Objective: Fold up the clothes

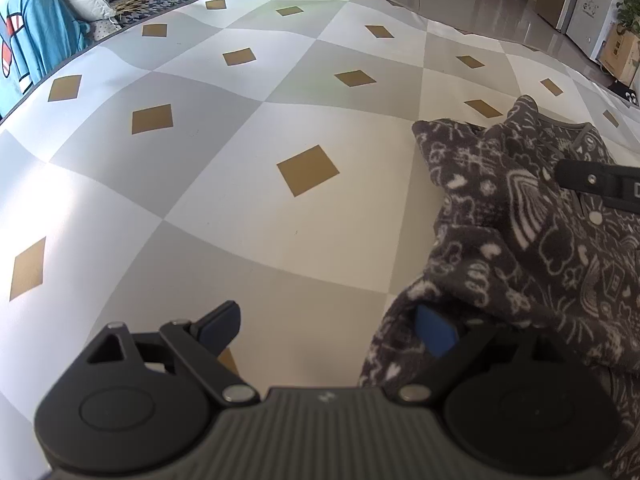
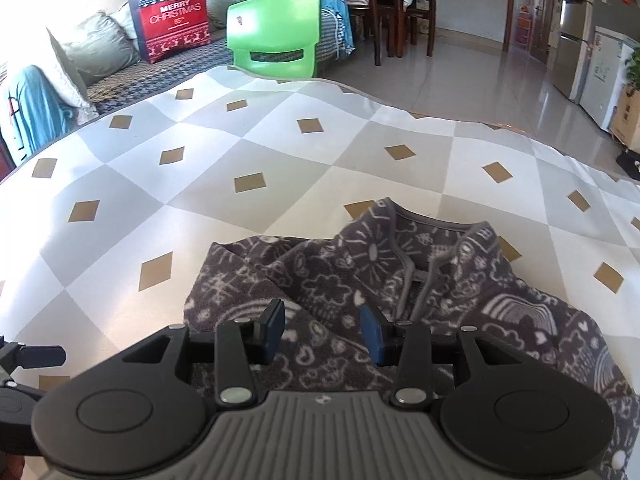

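Observation:
A dark grey fleece top (image 1: 540, 240) with white doodle print lies crumpled on the checked table cover (image 1: 240, 200), collar and button placket facing up. My left gripper (image 1: 328, 330) stands open wide at the top's left edge. Its right finger (image 1: 436, 332) is tucked under a fold of the fleece, while its left finger is over bare cover. In the right wrist view my right gripper (image 2: 322, 334) hovers open over the top (image 2: 400, 280), with fabric below the gap and nothing pinched. A tip of the other gripper (image 1: 600, 184) rests over the placket.
The table cover (image 2: 280, 152) runs far to the left and back. Beyond it stand a green plastic chair (image 2: 276, 32), a sofa with cushions, a red Christmas bag (image 2: 172, 16) and a blue garment (image 1: 36, 36). Tiled floor, dining chairs and a fridge (image 2: 576, 20) lie at the right.

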`<state>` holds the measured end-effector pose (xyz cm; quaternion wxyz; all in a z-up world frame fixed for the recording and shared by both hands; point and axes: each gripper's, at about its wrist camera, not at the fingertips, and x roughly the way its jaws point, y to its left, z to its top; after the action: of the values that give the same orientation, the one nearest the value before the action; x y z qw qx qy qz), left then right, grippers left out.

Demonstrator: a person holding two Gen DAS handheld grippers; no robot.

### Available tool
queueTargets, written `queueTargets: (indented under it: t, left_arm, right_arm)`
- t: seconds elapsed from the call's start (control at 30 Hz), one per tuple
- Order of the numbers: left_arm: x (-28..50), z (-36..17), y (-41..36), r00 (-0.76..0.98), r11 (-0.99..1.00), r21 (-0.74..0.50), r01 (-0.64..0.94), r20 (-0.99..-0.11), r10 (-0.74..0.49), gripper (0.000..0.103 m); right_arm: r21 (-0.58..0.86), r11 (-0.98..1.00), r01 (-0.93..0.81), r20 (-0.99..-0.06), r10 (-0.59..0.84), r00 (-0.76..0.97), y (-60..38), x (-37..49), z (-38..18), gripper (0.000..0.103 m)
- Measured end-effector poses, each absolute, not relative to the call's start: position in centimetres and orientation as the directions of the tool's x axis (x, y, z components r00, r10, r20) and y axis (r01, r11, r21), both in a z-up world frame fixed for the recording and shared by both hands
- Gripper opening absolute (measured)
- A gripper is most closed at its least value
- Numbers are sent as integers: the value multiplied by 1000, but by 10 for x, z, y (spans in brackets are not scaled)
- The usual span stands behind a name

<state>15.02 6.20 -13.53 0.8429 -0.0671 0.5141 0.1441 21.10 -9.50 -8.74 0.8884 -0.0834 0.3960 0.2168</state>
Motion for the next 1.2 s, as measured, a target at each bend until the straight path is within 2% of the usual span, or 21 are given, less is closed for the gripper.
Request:
queueTargets:
  t: [0.5,0.87,0.9,0.97,1.03,1.2]
  left_arm:
    - [152,-141,72,397,932,-2,-363,-905,152,94]
    - [151,-147,78,381,927,9,-376,-910,164,97]
    - [151,-147,78,381,927,13,-375,-909,167,97]
    - [152,-147,77,379,928,21,-372,-909,172,97]
    - [152,-148,77,377,928,24,-372,-909,175,97]
    - [153,-150,76,371,924,40,-381,-908,192,98]
  right_arm:
    - [27,807,-590,-726,422,544,-29,240,-118,47]
    - [-76,773,-630,-752,371,545,0,248,-141,49]
    - [-86,773,-629,-754,362,548,0,248,-142,48]
    - [-99,770,-630,-754,355,553,1,247,-143,35]
    - [-118,780,-615,-751,335,569,0,248,-142,18]
    - [25,841,-541,-724,388,570,-23,258,-130,9]
